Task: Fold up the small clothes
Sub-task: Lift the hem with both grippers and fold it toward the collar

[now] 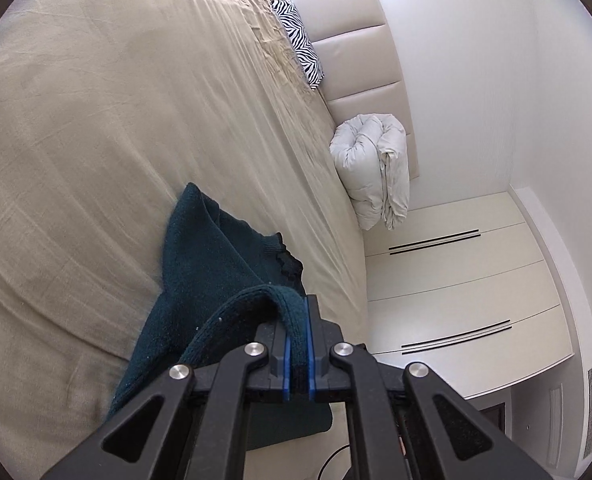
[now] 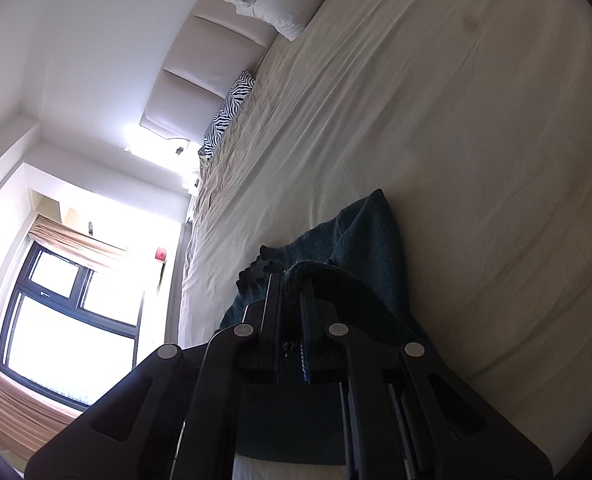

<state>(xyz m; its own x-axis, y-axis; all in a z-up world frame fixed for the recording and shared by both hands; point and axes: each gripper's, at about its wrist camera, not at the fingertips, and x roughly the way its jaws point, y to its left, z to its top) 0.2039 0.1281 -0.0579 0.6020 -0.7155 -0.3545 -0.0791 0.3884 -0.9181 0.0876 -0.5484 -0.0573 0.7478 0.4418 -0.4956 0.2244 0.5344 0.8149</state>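
Observation:
A dark teal knitted garment (image 1: 211, 256) lies partly on the beige bed sheet (image 1: 95, 128), its far end resting on the sheet. My left gripper (image 1: 300, 320) is shut on a ribbed edge of the garment and holds it lifted. In the right wrist view the same teal garment (image 2: 368, 236) shows, and my right gripper (image 2: 291, 284) is shut on another edge of it, with cloth draped over the fingers. Both views are tilted sideways.
A padded cream headboard (image 1: 360, 60) runs along the bed's far end. A zebra-print pillow (image 1: 300, 44) and a rolled white duvet (image 1: 376, 172) rest against it. White wardrobe doors (image 1: 456, 280) stand on one side, a window (image 2: 63, 320) with curtains on the other.

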